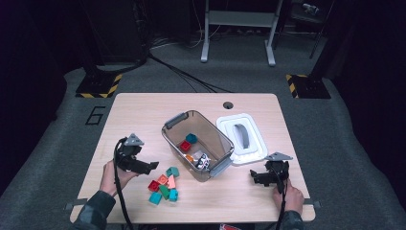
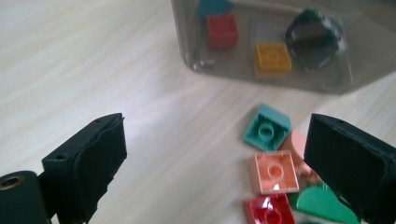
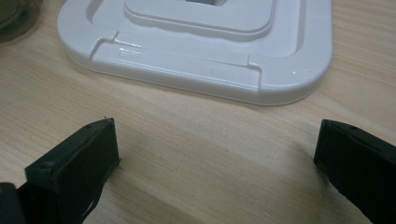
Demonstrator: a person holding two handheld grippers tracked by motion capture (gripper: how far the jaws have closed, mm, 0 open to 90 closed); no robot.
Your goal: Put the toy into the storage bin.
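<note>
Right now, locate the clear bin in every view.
High view: clear bin at the table's centre, just left of the white lid.
Left gripper view: top right, red brick inside.
Right gripper view: probably the dark corner at top left.
Shared landmark: the wooden table.

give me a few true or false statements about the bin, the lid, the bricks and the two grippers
1. The white lid sits on top of the clear bin. False: it lies flat on the table beside the bin, which is uncovered.
2. A red brick lies inside the bin. True.
3. The left gripper is clamped on a brick. False: its jaws stand apart with only table between them.
4. Loose bricks lie on the table in front of the bin. True.
5. The right gripper holds the lid. False: its jaws are open above bare table, short of the lid's edge.
</note>
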